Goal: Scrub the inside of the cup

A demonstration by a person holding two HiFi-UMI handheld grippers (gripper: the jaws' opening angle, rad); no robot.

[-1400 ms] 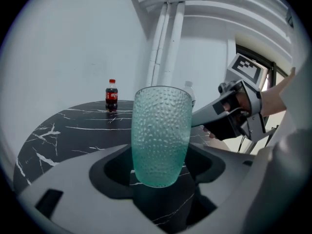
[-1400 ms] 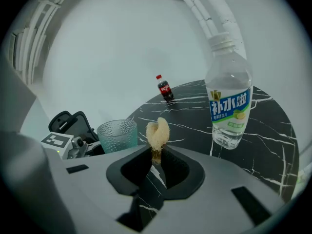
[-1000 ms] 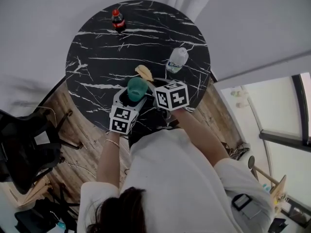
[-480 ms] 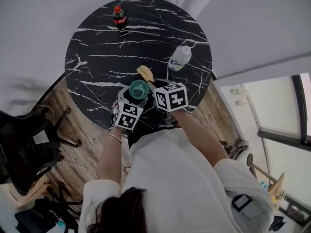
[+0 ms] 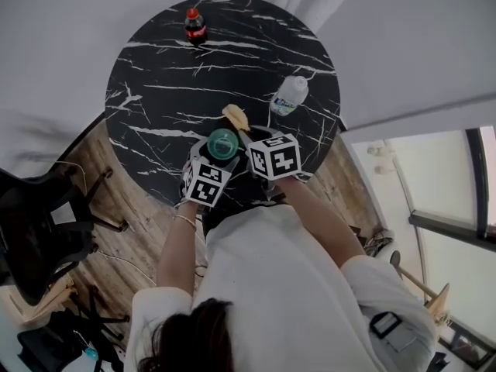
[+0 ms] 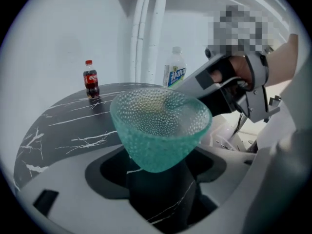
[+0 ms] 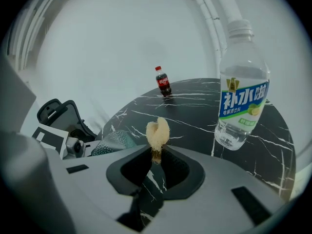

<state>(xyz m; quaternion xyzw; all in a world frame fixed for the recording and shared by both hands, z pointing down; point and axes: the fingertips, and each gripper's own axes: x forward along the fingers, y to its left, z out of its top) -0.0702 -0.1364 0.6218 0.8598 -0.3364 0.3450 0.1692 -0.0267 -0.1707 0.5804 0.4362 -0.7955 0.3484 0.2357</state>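
Note:
A green dimpled glass cup is held above the near edge of the round black marble table, mouth up. My left gripper is shut on its lower part. My right gripper is shut on the stem of a pale yellow scrubber. The scrubber's tuft sticks out beyond the jaws, just right of and beyond the cup, outside it. In the right gripper view the cup shows low at the left.
A clear water bottle stands on the table right of the grippers. A small cola bottle stands at the far edge. A black office chair sits on the wooden floor at left.
The left gripper has sunk a little with the cup and tipped it, so the cup's open mouth now faces up. The right gripper and scrubber have stayed about where they were.

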